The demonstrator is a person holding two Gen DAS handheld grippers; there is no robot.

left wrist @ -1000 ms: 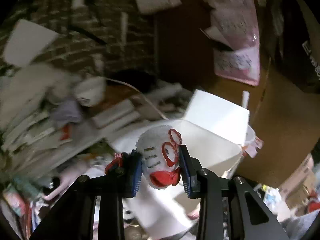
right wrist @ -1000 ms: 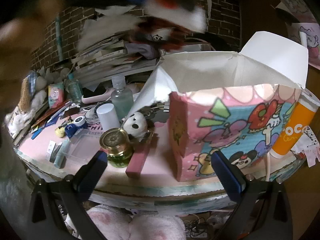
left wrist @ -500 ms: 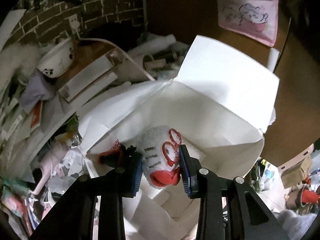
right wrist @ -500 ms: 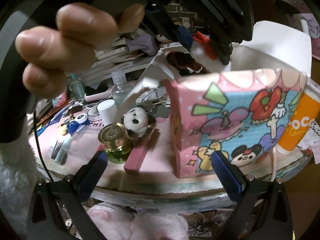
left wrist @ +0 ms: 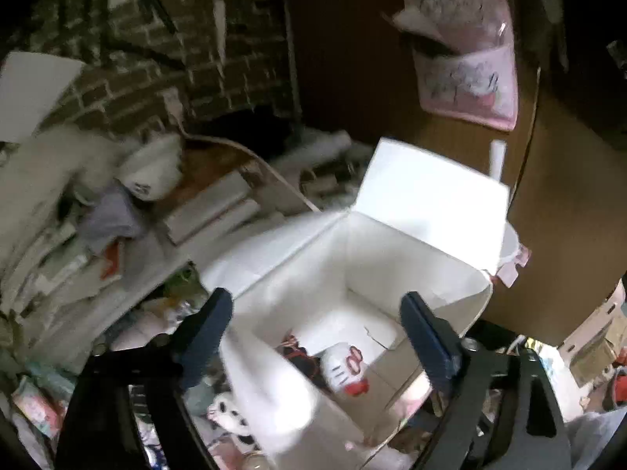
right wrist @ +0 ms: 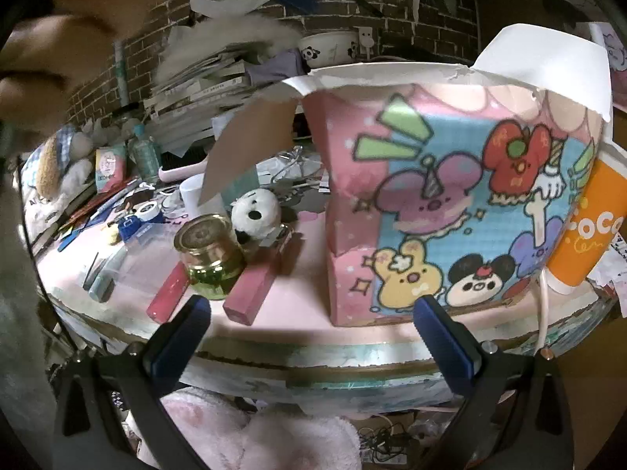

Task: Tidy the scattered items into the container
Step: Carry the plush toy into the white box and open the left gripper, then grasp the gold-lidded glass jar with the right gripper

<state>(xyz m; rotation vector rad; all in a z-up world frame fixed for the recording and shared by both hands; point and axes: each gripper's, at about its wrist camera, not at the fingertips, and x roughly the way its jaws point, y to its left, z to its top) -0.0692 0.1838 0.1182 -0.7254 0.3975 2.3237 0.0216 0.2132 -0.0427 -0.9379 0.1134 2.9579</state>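
In the left wrist view my left gripper (left wrist: pixel 317 337) hangs open above the open white-lined box (left wrist: pixel 411 270). A small white plush with red glasses and a red mouth (left wrist: pixel 347 368) lies on the box floor, beside a dark red item (left wrist: pixel 298 350). In the right wrist view my right gripper (right wrist: pixel 313 337) stands open and empty in front of the table edge, facing the box's pink cartoon-printed side (right wrist: pixel 450 203). On the table left of the box lie a panda plush (right wrist: pixel 256 211), a gold-lidded green jar (right wrist: pixel 209 252) and two pink sticks (right wrist: pixel 262 278).
An orange cup (right wrist: pixel 588 235) stands right of the box. Books are stacked by the brick wall (right wrist: pixel 196 82). Bottles, tape and small packets crowd the table's left part (right wrist: pixel 129 180). A blurred hand (right wrist: pixel 51 51) fills the upper left of the right wrist view. Pink fluffy fabric (right wrist: pixel 250 431) lies below.
My left gripper opened and let go of the white plush, which now lies inside the box. The left gripper has lifted back. The right gripper stayed open and moved closer to the table.
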